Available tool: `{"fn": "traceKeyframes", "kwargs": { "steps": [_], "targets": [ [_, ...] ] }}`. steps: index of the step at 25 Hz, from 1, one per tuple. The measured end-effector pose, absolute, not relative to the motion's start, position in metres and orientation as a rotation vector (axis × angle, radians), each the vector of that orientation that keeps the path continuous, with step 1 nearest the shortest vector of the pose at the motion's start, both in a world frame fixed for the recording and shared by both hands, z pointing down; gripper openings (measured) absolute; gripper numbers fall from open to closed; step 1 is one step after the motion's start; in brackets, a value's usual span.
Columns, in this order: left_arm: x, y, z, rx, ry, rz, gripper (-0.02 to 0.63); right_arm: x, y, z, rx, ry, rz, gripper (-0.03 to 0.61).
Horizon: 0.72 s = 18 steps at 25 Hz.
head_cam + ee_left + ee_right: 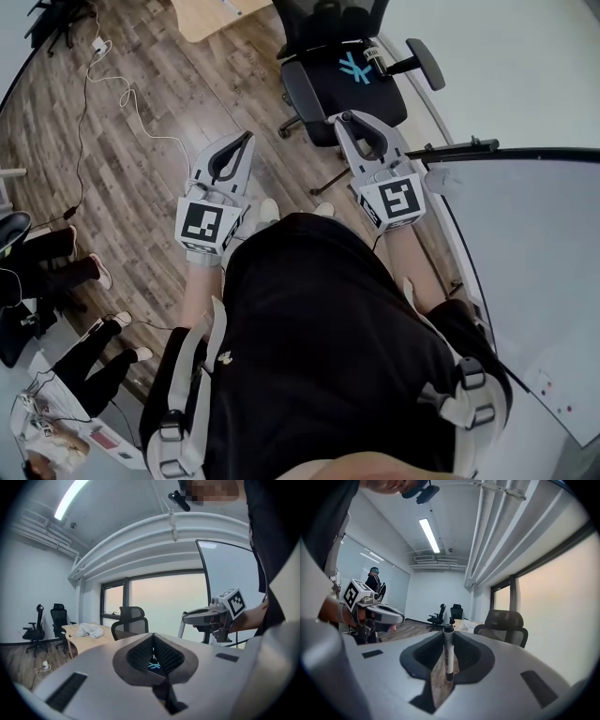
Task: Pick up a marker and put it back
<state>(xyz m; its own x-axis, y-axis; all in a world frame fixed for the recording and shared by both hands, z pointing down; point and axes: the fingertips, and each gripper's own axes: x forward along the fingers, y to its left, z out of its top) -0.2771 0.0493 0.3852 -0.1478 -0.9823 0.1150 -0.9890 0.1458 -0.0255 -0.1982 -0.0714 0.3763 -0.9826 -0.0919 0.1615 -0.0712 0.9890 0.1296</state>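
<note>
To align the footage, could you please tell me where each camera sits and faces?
Head view: on the person's head, facing steeply down at floor, office chair; torso, left gripper, right gripper show.
Left gripper view: on it, along shut fingers toward window; right gripper shows.
Right gripper view: along fingers holding the marker; left gripper shows.
All share the chair.

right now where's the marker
In the right gripper view, the marker stands upright, pinched between the right tongs, with a black office chair behind it to the right.
</note>
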Motion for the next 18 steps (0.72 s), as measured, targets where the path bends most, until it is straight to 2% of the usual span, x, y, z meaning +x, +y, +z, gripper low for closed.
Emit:
{"fn": "traceKeyframes", "kwargs": {
  "steps": [18],
  "targets": [
    [-0.287, 0.049, 0.388, 1.959, -2.351, 0.132, 0.008, -0.212, -0.048, 0.395, -0.007, -2.937, -0.139, 0.077]
  ]
}}
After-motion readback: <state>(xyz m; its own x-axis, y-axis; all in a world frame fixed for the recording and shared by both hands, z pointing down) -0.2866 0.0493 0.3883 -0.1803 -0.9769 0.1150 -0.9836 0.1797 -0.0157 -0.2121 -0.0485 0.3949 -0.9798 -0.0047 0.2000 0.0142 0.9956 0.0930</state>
